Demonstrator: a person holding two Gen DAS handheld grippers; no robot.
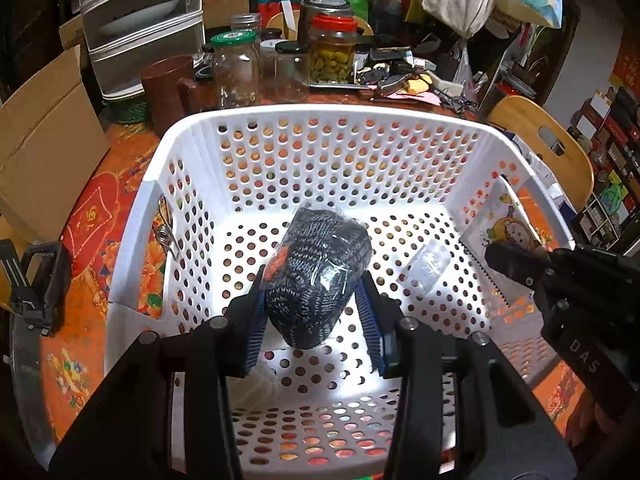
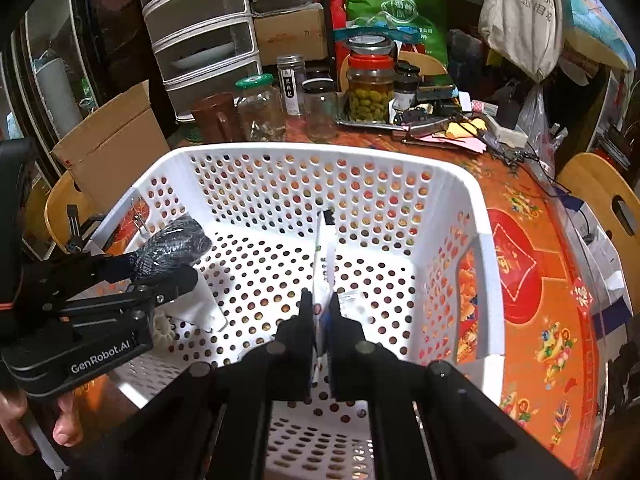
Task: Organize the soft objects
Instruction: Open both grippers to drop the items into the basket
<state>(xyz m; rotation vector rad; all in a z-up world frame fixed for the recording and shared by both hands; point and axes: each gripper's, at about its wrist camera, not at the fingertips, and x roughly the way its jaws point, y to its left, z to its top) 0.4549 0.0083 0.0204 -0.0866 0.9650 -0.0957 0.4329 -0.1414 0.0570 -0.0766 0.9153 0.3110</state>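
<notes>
- A wrapped dark knitted bundle [image 1: 316, 276] is clamped between the pads of the left gripper [image 1: 314, 312] and is held over the middle of the white perforated basket [image 1: 320, 114].
- A flat cartoon-printed packet [image 1: 506, 232] is pinched edge-on by the fully closed right gripper [image 2: 322, 308], near the basket's right wall.
- The placing step is judged to be in hand, with both items already inside the rim.
- Lowering to the basket floor and letting go of each item is called for next.
</notes>
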